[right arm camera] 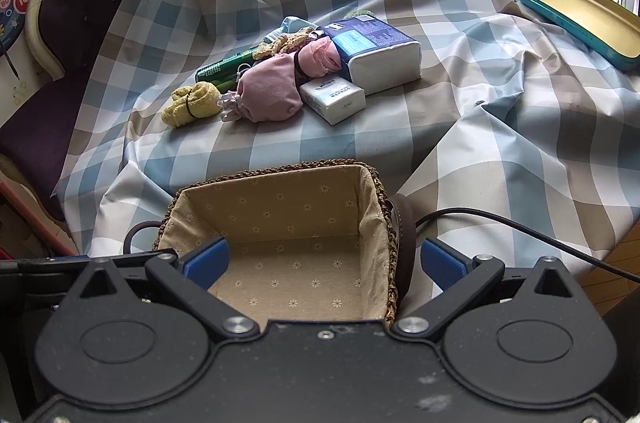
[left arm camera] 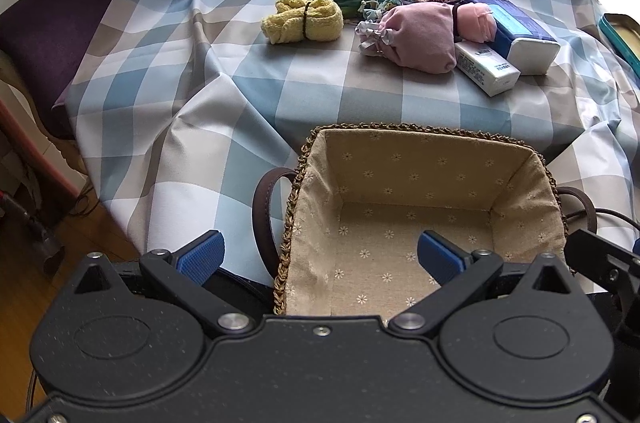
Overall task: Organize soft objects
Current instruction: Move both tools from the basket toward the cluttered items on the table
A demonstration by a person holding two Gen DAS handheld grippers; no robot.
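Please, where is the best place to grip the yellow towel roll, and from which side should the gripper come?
Probably at its middle, from above. The yellow towel roll lies flat on the checked cloth, cinched by a dark band that makes a narrow, firm waist. Its left side is clear, so the open left gripper suits.

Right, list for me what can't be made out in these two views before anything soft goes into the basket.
- Basket near wall: hidden in both views by the gripper bodies.
- Green can: its far end sits behind the crochet piece and pink pouch; label too small to read.
- Small tissue pack: print too small in both views.
- Teal tin tray: cut off by the right edge.
- Items behind the large tissue pack: hidden.
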